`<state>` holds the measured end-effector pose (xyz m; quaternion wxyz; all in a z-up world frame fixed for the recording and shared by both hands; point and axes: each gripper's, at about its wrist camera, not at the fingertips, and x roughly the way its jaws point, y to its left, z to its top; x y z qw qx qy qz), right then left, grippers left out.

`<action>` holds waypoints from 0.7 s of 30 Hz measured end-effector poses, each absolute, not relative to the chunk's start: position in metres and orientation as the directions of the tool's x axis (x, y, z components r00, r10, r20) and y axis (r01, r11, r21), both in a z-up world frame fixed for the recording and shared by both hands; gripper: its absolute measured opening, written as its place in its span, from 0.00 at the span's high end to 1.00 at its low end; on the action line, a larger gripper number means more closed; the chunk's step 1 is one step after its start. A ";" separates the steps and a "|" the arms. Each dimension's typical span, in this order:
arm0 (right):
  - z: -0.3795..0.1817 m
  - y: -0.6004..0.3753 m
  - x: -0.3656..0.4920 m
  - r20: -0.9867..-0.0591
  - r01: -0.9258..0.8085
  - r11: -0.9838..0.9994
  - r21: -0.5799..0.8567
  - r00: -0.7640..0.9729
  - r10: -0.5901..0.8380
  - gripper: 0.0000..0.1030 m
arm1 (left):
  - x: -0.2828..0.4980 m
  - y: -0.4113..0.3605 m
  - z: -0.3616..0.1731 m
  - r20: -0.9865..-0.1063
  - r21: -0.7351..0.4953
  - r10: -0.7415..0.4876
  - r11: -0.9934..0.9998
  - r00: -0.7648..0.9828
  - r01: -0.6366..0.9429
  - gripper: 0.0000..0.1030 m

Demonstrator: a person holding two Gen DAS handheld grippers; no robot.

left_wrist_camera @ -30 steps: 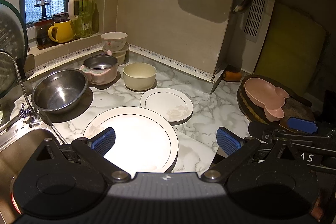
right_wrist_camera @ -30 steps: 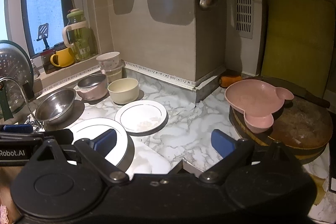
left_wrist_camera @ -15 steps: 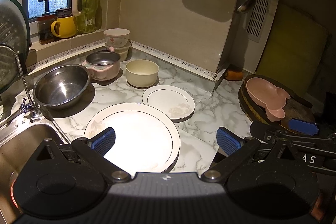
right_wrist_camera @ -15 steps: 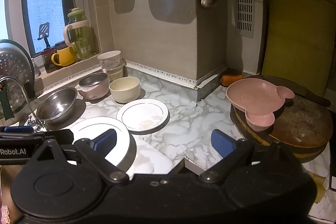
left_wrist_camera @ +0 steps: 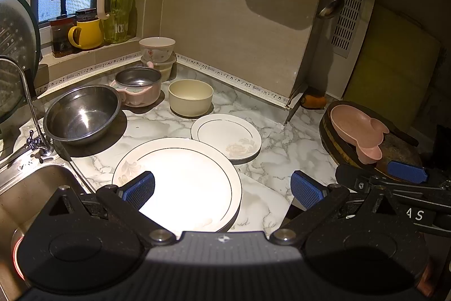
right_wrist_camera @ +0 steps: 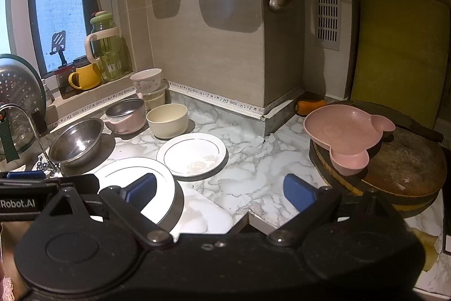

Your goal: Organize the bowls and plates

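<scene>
"ICE" reads on the green jar (left_wrist_camera: 118,4) on the window sill; "Robot.AI" marks the left gripper's side in the right view. Both grippers, left gripper (left_wrist_camera: 222,188) and right gripper (right_wrist_camera: 220,188), hold nothing, fingers spread wide. The big plate (left_wrist_camera: 183,182) lies at the counter's front edge beside the sink (left_wrist_camera: 25,188); the small plate (left_wrist_camera: 225,136) touches it behind. Behind that sits the cream bowl (left_wrist_camera: 191,96); left, the steel bowl (left_wrist_camera: 81,110). Bare marble separates the plates from the pink dish (right_wrist_camera: 346,131) on the round board (right_wrist_camera: 406,162).

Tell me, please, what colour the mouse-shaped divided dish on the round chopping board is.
The dish is pale pink, clearest in the right wrist view.
</scene>
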<state>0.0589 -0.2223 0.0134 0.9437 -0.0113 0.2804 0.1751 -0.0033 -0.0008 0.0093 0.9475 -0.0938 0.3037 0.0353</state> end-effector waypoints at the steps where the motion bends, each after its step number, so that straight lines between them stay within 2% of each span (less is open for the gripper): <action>1: 0.013 -0.222 0.059 -0.533 -0.337 0.938 0.076 0.782 0.324 0.06 | -0.003 -0.001 0.009 -0.582 -0.156 0.010 0.980 0.813 -0.124 0.00; 21: 0.012 -0.220 0.062 -0.538 -0.335 0.939 0.076 0.779 0.321 0.06 | 0.000 0.004 0.006 -0.585 -0.170 0.004 0.977 0.811 -0.128 0.00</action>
